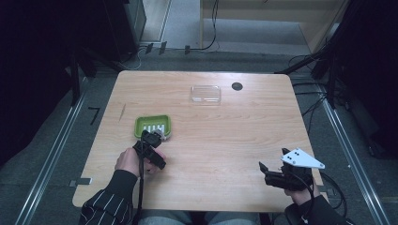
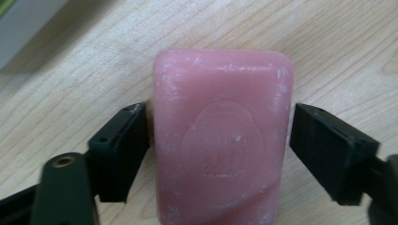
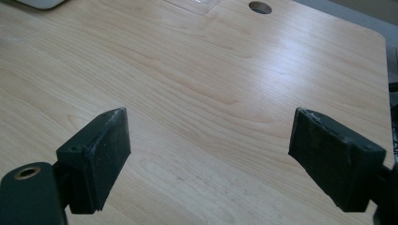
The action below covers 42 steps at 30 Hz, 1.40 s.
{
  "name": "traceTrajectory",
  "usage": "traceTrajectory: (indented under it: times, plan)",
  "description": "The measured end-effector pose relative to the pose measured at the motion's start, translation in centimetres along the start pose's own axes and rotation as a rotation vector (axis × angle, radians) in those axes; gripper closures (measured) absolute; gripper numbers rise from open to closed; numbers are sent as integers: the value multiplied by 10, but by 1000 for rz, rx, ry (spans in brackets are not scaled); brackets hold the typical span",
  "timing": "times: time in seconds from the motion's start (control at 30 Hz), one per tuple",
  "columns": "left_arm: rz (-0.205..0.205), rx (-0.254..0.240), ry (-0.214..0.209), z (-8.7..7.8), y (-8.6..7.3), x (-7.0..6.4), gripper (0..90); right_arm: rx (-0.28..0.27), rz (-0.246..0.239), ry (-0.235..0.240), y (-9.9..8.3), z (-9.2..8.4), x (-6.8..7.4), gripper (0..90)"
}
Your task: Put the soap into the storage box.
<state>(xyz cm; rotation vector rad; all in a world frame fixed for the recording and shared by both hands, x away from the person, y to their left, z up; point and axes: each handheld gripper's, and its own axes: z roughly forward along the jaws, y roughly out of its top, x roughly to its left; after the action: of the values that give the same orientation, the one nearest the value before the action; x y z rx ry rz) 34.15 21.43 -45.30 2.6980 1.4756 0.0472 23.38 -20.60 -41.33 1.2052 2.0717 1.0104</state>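
A pink soap bar with a stamped oval lies flat over the wooden tabletop, between the jaws of my left gripper. Both black pads press on its long sides, so the gripper is shut on it. In the high view the left gripper points down right at the near edge of a green soap dish with a white ribbed insert. My right gripper rests near the table's front right corner. Its jaws stand wide open over bare wood, holding nothing.
A clear plastic lid or box lies toward the back of the table, with a round cable hole to its right. A corner of the dish shows beside the soap. Bare wood spans the table's middle between the two hands.
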Motion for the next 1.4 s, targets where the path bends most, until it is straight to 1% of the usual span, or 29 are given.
traceTrajectory:
  times: [0.03, 0.07, 0.13, 0.2, 0.23, 0.33, 0.43, 0.7, 1.0, 1.23, 1.4]
  plan:
    - [0, 0, 0, 0, 0, 0, 256, 0, -1, 1, 0, 0, 0, 138]
    - [2, -2, 6, 0, 0, 0, 256, 0, -1, 1, 0, 0, 0, 138]
    - [8, -5, 23, 0, -1, -1, 290, 0, -1, 0, 0, 0, 0, 138]
    - [9, -6, 27, -1, -1, -1, 312, 1, -1, 0, 0, 0, 0, 138]
    - [10, -7, 35, -1, -1, -2, 321, 0, -2, 1, 0, 0, 0, 138]
    - [14, -7, 44, -1, -1, -3, 353, 0, -1, 0, 0, 0, 0, 138]
    - [16, -11, 42, -2, -2, -3, 381, 1, 1, -1, 0, 0, 0, 138]
    - [23, -21, 47, -2, -3, -4, 387, 1, -2, 0, 0, 0, 0, 138]
    - [34, -21, 42, -3, -4, -3, 388, 0, -2, 1, 0, 0, 0, 138]
    - [36, -23, 37, -5, -5, -1, 388, 1, -2, 1, 0, 0, 0, 138]
    - [60, -10, 35, -7, -6, -1, 388, 2, -5, 1, 0, 0, 0, 138]
